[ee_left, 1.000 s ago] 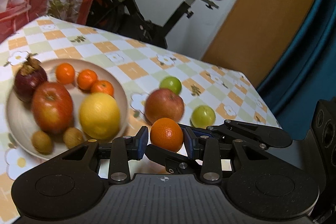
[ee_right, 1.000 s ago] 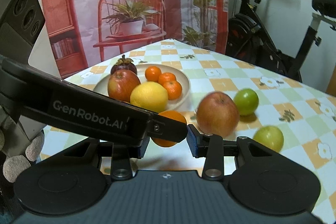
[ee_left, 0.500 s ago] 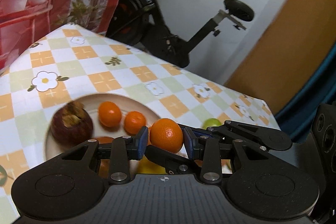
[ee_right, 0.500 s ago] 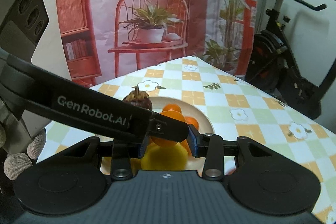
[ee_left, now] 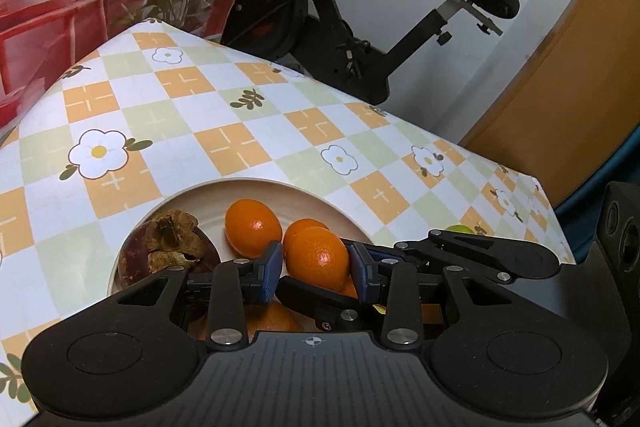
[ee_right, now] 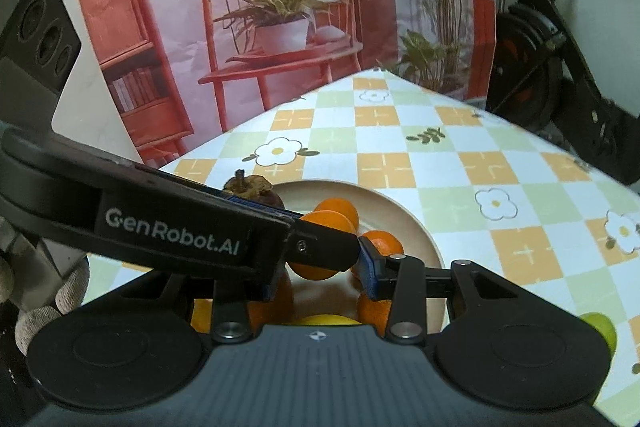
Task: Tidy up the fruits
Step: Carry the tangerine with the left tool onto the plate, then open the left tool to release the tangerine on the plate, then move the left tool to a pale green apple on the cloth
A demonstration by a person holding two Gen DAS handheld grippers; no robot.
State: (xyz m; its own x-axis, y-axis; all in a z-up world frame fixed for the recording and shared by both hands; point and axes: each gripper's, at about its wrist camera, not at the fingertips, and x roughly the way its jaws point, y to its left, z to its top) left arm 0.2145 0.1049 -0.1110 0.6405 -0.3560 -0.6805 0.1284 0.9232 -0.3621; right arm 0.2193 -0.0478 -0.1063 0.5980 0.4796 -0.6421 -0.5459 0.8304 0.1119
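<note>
Orange mandarin (ee_left: 318, 258) pinched between left gripper (ee_left: 316, 265) blue fingers (ee_left: 271, 269), hovering over beige plate (ee_left: 304, 191) for drop-in. Two mandarins just beyond fingers, mangosteen (ee_left: 168, 253) left. Right gripper (ee_right: 320, 267) fingers spread, straddling same mandarin without visible contact, likely guarding. Green fruit (ee_right: 598, 327) waits on counter (ee_left: 240, 131).

A home room: an exercise bike (ee_left: 360, 39) stands behind a table (ee_left: 240, 131) with a flowered checked cloth.
</note>
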